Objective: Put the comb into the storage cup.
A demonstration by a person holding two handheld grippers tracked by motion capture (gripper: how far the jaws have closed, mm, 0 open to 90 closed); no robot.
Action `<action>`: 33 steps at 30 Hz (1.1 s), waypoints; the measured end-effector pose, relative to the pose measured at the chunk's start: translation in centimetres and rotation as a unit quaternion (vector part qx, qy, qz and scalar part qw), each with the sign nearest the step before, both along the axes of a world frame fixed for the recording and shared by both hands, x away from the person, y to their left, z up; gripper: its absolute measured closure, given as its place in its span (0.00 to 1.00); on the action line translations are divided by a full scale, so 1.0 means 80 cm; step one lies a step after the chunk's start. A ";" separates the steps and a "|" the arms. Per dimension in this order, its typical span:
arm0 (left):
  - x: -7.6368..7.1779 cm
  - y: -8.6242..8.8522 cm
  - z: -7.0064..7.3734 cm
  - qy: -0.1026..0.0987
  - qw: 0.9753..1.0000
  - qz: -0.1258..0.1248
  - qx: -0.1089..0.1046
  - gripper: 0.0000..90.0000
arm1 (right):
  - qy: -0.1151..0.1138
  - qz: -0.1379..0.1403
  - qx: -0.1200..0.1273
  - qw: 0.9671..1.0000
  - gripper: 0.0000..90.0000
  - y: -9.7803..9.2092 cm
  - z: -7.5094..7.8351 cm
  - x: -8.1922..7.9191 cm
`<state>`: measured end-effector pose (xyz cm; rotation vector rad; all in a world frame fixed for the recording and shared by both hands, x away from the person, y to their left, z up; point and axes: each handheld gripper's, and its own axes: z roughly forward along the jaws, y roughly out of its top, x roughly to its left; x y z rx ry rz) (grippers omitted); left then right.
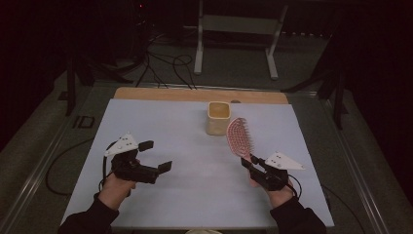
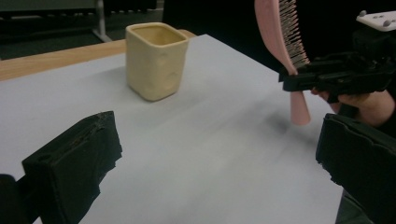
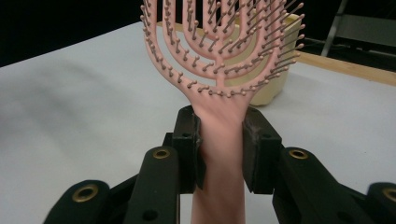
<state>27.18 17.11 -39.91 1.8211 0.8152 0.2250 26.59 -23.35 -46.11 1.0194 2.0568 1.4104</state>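
Clearly the right gripper [image 1: 249, 165] fingers clamp the pink hairbrush [image 1: 239, 137] upright, so next it goes into the far cup [image 1: 218, 117]; left gripper [image 1: 155, 155] fingers gape empty.

Pale yellow square cup [image 1: 218, 117] stands upright on the tabletop [image 1: 160, 126], toward the far edge, a bit right of centre, open top, inside hidden from the left gripper view [image 2: 155, 60]. Tabletop covered by a light grey sheet; bare wooden strip [image 1: 195, 94] shows along the far edge. Behind the tabletop, dark floor with black cables [image 1: 163, 66] lying in loops. White metal frame [image 1: 238, 34] stands on the floor further back. Small black bracket [image 1: 84, 122] sits just off the tabletop's left side. Surroundings dark, detail unclear.
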 end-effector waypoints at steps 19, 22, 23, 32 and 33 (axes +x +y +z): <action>0.029 -0.072 0.034 0.027 0.999 -0.024 -0.006 0.00 | 0.002 0.003 0.000 1.000 0.78 0.003 0.000 0.001; 0.035 -0.083 0.039 0.035 0.999 -0.025 -0.010 0.00 | 0.003 0.003 0.000 1.000 0.78 0.003 0.001 0.001; 0.037 -0.087 0.040 0.036 0.999 -0.024 -0.013 0.00 | 0.002 0.003 0.000 1.000 0.78 0.003 0.000 0.001; 0.053 -0.122 0.051 0.041 0.998 -0.034 -0.015 0.00 | -0.001 0.005 0.001 1.000 0.78 0.005 0.002 0.000; 0.054 -0.126 0.052 0.040 0.998 -0.035 -0.014 0.00 | 0.000 0.005 0.001 1.000 0.78 0.004 0.002 0.000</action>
